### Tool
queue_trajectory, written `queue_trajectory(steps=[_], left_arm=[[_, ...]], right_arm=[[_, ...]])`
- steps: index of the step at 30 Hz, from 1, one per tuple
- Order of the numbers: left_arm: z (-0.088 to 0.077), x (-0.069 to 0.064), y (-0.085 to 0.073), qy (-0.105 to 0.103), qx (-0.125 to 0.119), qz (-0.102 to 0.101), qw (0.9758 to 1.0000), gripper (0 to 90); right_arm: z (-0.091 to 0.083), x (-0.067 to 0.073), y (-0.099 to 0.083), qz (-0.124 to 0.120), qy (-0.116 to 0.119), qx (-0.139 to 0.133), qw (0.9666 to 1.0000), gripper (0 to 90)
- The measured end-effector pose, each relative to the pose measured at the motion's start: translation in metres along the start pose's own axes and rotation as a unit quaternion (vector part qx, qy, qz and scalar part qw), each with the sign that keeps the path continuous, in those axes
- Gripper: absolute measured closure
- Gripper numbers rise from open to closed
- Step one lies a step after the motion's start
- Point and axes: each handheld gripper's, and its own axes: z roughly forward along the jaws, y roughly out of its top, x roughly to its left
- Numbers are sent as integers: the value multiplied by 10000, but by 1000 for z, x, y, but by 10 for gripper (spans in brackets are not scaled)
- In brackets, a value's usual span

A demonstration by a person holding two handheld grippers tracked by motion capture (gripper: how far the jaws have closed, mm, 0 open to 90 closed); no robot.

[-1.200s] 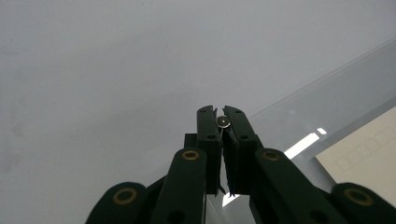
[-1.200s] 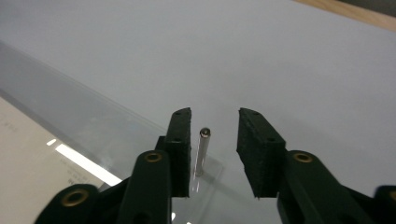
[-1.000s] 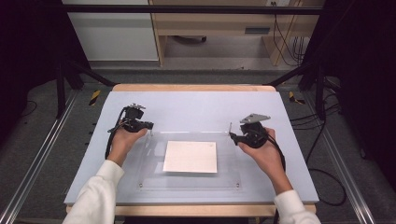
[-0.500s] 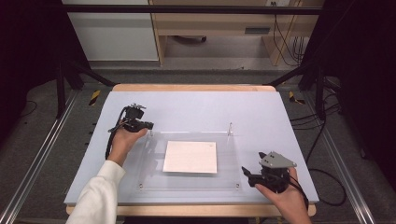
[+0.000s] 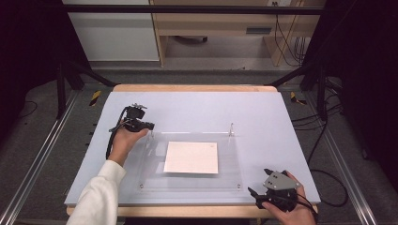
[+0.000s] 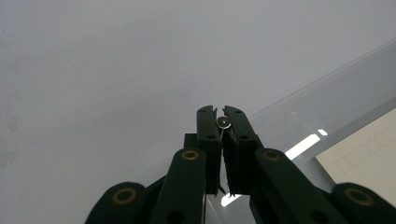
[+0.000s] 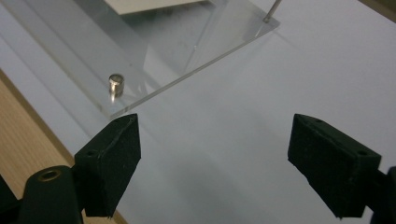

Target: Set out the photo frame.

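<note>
A clear acrylic plate (image 5: 190, 161) lies flat on the pale tabletop (image 5: 263, 112), with a white sheet of paper (image 5: 191, 157) resting at its middle. The left hand-held gripper (image 5: 149, 125) sits at the plate's far left corner; seen in the left gripper view, its jaws are pressed together on a thin metal pin (image 6: 224, 122) that stands upright at that corner. A second pin (image 5: 231, 129) stands free at the plate's far right corner. The right hand-held gripper (image 5: 256, 193) hovers just off the plate's near right corner, close to the wooden front edge of the tabletop; its jaws have just been opening and now stand wide apart with nothing between them. In the right gripper view, a short metal stud (image 7: 116, 85) sits upright on the plate just inside that near right corner, ahead of the gripper's left jaw and clear of it. The person's left forearm wears a white sleeve (image 5: 98, 197).
</note>
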Motion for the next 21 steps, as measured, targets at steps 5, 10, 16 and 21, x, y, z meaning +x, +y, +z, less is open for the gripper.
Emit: queue_trajectory(steps=[5, 10, 16, 21], left_arm=[[0, 0, 0, -8, 4, 2, 10000, 850], [0, 1, 1, -17, 26, 5, 10000, 850], [1, 1, 1, -38, 40, -23, 10000, 850], [1, 2, 2, -50, 47, -30, 10000, 850]], right_arm=[[6, 11, 1, -338, 74, 109, 9993, 170], [10, 16, 4, -514, 153, 137, 9985, 187], [18, 22, 8, -739, 216, 143, 9969, 223], [22, 26, 11, -882, 242, 91, 9958, 274]])
